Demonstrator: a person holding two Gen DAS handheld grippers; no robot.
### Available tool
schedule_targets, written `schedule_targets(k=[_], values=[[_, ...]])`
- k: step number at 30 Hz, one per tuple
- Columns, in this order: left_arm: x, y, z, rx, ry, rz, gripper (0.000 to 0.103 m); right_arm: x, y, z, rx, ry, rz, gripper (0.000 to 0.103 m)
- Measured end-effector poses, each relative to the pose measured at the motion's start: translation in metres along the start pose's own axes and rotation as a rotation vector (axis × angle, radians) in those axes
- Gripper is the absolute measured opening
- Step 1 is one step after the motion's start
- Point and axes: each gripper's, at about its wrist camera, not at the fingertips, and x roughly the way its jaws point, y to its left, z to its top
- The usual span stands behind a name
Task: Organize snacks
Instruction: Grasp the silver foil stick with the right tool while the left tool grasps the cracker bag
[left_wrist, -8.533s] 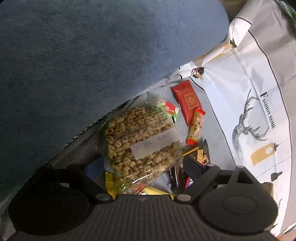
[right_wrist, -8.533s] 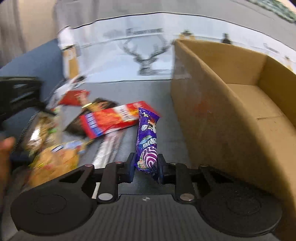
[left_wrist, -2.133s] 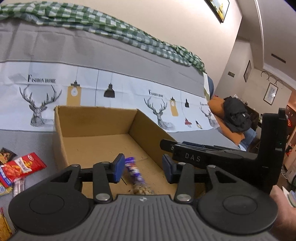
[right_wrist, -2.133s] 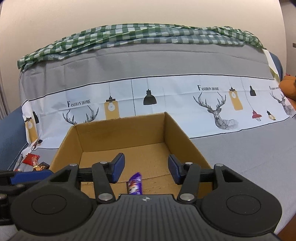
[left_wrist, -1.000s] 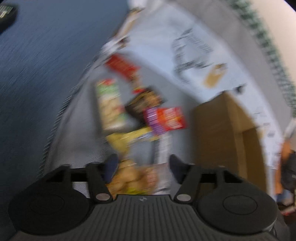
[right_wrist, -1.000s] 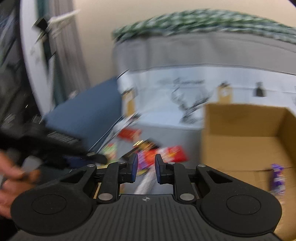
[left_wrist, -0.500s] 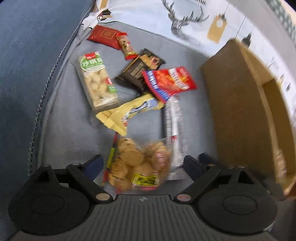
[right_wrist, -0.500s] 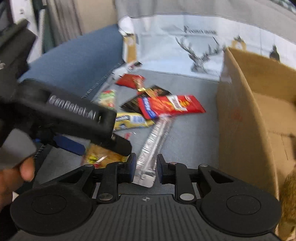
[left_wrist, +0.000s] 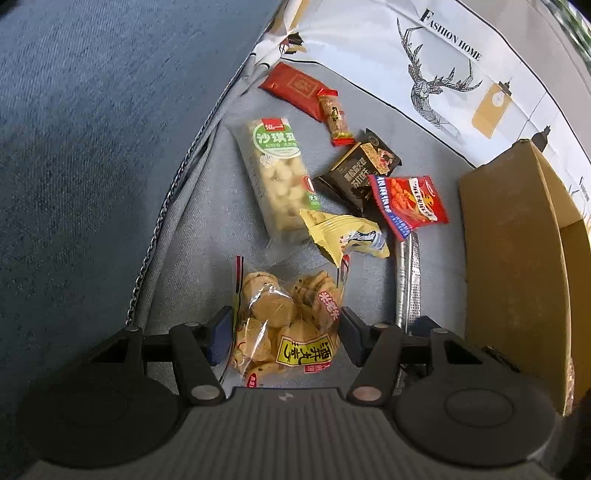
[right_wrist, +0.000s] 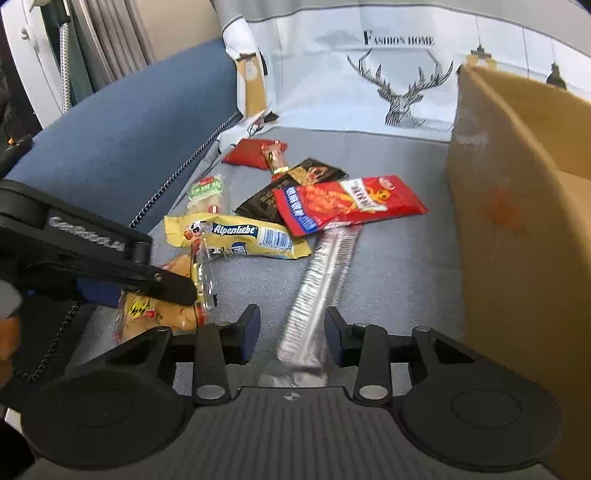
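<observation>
Snack packs lie on the grey sofa seat beside a cardboard box, which also shows at the right of the right wrist view. My left gripper is open, its fingers on either side of a clear bag of rice crackers that lies on the seat. My right gripper is open around the near end of a long silver stick pack. I cannot tell whether either gripper's pads touch the packs. The left gripper's body hides part of the cracker bag in the right wrist view.
Further out lie a yellow Alpenliebe pack, a red chip bag, a black pack, a green-labelled biscuit pack, a small red-ended bar and a red sachet. The blue sofa arm rises at left.
Both grippers have swung away from the box down to the snack pile. The left gripper has narrowed around the cracker bag. The right gripper has opened and moved over the silver stick pack.
</observation>
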Motion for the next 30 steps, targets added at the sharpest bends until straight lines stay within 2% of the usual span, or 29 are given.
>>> schedule_targets(k=[3,5,6,10,17,19,20,22,23,30], values=[[-0.001,0.0,0.0,0.005,0.007,-0.011,0.067,0.012,0.006,-0.002,-0.034,0.018,-0.051,0.04],[0.001,-0.002,0.0,0.011,0.009,-0.014,0.067,0.013,0.014,-0.003,-0.094,0.011,-0.085,0.029],[0.001,-0.003,0.0,0.011,0.009,-0.015,0.067,0.013,0.018,-0.005,-0.136,0.008,-0.113,0.019],[0.003,-0.006,-0.001,0.019,0.011,-0.027,0.067,0.003,0.021,-0.007,-0.178,-0.011,-0.102,0.0],[0.004,-0.005,-0.002,0.006,0.039,-0.077,0.067,-0.02,0.02,-0.021,-0.237,0.044,-0.059,0.0],[0.004,-0.007,-0.002,0.01,0.037,-0.062,0.068,-0.026,0.018,-0.025,-0.236,0.039,-0.055,0.003],[0.004,-0.007,-0.002,0.011,0.034,-0.057,0.068,-0.029,0.017,-0.024,-0.231,0.024,-0.056,0.007],[0.005,-0.007,-0.002,0.005,0.036,-0.06,0.068,-0.031,0.016,-0.02,-0.223,-0.016,-0.051,0.039],[0.005,-0.007,-0.002,0.006,0.035,-0.061,0.068,-0.03,0.015,-0.017,-0.215,-0.034,-0.056,0.042],[0.005,-0.006,-0.002,0.011,0.039,-0.061,0.068,0.006,0.011,-0.005,-0.121,0.0,-0.098,0.044]])
